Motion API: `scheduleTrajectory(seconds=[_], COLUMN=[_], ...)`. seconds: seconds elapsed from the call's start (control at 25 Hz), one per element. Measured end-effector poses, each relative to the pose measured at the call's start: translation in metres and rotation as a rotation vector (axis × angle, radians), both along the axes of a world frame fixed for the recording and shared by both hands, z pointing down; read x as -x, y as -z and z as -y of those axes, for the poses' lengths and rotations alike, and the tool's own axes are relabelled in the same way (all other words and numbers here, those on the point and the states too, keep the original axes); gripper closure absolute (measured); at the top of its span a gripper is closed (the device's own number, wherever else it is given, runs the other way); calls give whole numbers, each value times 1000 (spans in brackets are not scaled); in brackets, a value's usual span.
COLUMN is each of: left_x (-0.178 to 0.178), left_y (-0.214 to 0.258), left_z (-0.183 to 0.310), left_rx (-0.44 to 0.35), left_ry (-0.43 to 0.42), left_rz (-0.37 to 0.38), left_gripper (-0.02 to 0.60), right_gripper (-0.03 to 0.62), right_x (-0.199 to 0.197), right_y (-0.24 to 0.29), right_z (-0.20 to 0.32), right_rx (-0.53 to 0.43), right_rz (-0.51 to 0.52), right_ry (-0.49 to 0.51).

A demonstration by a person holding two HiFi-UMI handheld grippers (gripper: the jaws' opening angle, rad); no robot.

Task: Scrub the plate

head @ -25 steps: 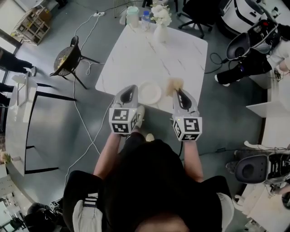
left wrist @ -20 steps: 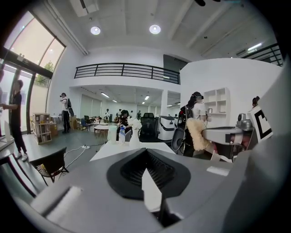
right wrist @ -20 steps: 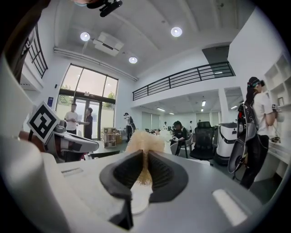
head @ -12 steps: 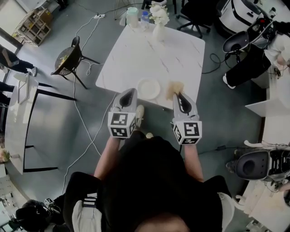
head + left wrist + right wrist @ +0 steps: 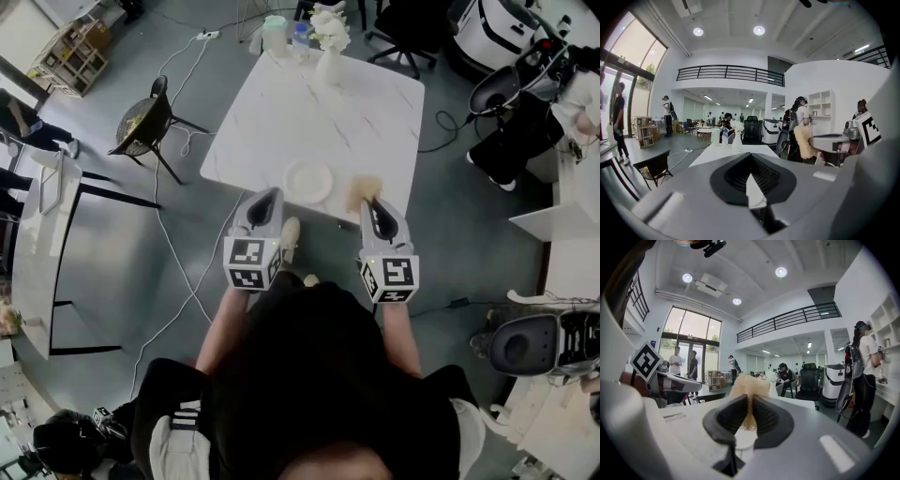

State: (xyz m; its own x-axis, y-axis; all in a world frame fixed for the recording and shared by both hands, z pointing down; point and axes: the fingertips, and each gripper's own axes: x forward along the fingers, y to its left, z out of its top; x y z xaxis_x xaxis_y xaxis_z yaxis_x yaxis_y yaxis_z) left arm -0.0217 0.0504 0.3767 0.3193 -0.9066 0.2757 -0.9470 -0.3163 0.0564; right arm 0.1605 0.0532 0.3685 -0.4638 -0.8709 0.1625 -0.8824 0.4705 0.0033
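A small white plate [image 5: 307, 181] lies near the front edge of the white marble table [image 5: 281, 103]. My left gripper [image 5: 266, 198] hangs just short of that edge, left of the plate, its jaws shut with nothing between them. To the right, my right gripper [image 5: 372, 201] is shut on a tan fluffy scrubber [image 5: 362, 192], which sticks out over the table's front right part beside the plate. In the right gripper view the scrubber [image 5: 749, 392] is pinched between the dark pads. The left gripper view shows the closed jaws [image 5: 751, 176] and the scrubber [image 5: 804, 140] at right.
A white vase with flowers [image 5: 330, 42], a bottle [image 5: 300, 39] and a pale jug [image 5: 274, 34] stand at the table's far edge. A dark chair [image 5: 141, 120] sits at left with cables [image 5: 173, 244] on the floor. Office chairs and people's legs are at right.
Both grippers have drawn back a little toward me, away from the plate. The scrubber stays held in the right gripper. The view has shifted slightly.
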Motion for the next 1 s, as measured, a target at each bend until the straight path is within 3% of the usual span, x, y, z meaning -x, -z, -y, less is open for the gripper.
scheduleTrajectory(seconds=[1.0], left_x=[-8], left_y=[-4], left_z=[9], left_rx=[9], left_ry=[-8], left_rz=[2], left_gripper=[575], right_gripper=[555], right_x=[-1], right_y=[0], right_z=[9], right_rx=[1], right_rz=[20], right_ry=[2])
